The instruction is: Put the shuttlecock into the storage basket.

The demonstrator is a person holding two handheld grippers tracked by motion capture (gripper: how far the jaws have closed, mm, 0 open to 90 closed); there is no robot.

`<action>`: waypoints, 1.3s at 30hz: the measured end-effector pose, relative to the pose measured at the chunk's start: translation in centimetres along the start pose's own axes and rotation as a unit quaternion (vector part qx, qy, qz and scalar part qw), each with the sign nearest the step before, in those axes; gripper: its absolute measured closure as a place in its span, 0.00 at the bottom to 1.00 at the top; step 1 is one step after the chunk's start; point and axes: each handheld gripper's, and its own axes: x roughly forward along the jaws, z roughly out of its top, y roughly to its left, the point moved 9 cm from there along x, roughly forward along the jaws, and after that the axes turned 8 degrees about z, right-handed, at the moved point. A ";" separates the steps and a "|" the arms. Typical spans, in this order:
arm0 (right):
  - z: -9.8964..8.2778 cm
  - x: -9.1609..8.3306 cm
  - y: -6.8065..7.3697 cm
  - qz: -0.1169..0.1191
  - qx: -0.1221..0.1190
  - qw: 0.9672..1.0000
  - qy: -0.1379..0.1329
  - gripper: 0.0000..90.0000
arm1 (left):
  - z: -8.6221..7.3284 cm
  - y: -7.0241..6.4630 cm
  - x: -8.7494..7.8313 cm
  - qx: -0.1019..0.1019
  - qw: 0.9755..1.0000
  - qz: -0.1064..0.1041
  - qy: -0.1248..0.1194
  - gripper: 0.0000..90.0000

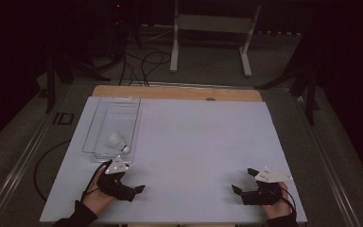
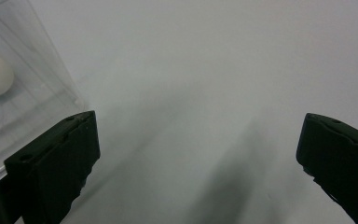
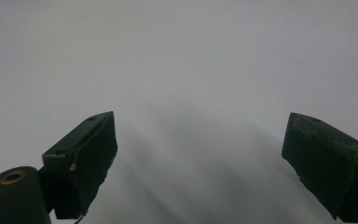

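Shuttlecock [image 1: 117, 141] lies inside the clear tray [image 1: 105, 108], at 12 o'clock from the left gripper [image 1: 133, 181]. Both grippers' jaws stand apart, empty. Approach over the tray's near rim; clamp the cork.

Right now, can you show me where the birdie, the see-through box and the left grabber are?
shuttlecock [image 1: 117, 140], high view, on its white feather skirt.
clear tray [image 1: 89, 128], high view, on its left wall.
left gripper [image 2: 198, 154], left gripper view, midway between its open black jaws.
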 end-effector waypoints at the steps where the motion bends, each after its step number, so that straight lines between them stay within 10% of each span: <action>1: 0.0 0.0 0.0 0.000 -0.001 1.000 0.000 0.11 | 0.0 0.0 0.1 0.002 1.000 0.003 0.001 0.00; 39: -0.1 0.1 0.1 0.002 -0.001 1.000 0.005 0.11 | -0.5 0.8 0.3 -0.021 0.999 0.018 -0.024 0.00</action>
